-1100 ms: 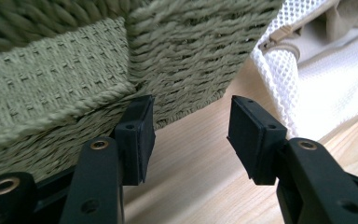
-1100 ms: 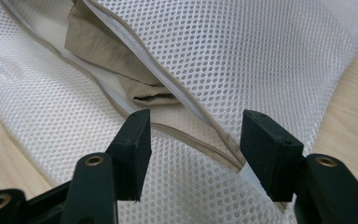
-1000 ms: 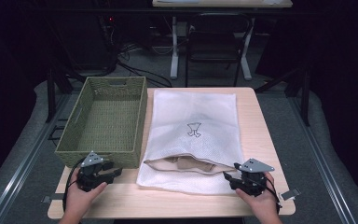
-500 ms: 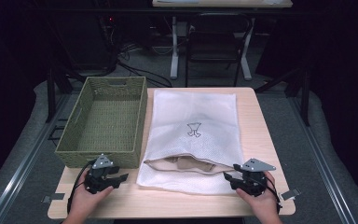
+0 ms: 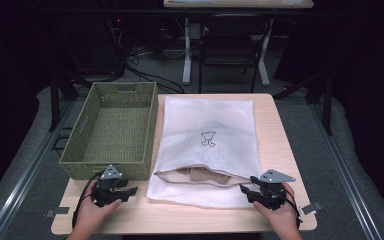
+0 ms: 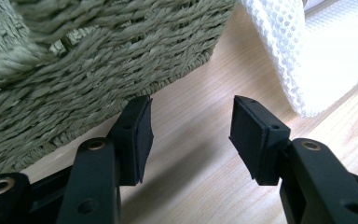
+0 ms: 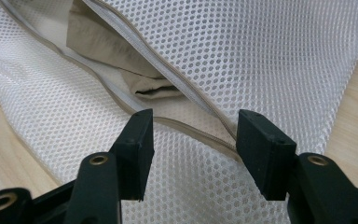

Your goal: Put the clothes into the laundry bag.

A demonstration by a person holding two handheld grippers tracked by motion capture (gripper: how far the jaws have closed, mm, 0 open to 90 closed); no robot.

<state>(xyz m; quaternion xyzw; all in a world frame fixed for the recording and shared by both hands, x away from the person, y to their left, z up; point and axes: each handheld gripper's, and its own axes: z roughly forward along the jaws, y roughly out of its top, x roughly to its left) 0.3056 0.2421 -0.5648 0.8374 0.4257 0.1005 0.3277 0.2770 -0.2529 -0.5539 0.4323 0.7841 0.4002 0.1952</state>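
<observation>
Grippers at the bag's near edge

Your left gripper (image 5: 130, 190) sits with jaws spread wide and empty, between the basket (image 5: 111, 131) and the mesh bag (image 5: 207, 145). Your right gripper (image 7: 191, 135) gapes over the zipper (image 7: 186, 93), holding nothing; its view alone reveals beige cloth (image 7: 107, 44) tucked inside the opening.

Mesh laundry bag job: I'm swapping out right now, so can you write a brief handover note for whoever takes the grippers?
Left gripper: open, holding nothing, low over the table between the woven basket and the mesh bag.
Right gripper: open, holding nothing, at the bag's unzipped mouth.
Beige garment: inside the bag, showing through the opening.
Done: bag unzipped.
Left: probably grip the bag, pull the garment out; the basket holds nothing so far.
</observation>
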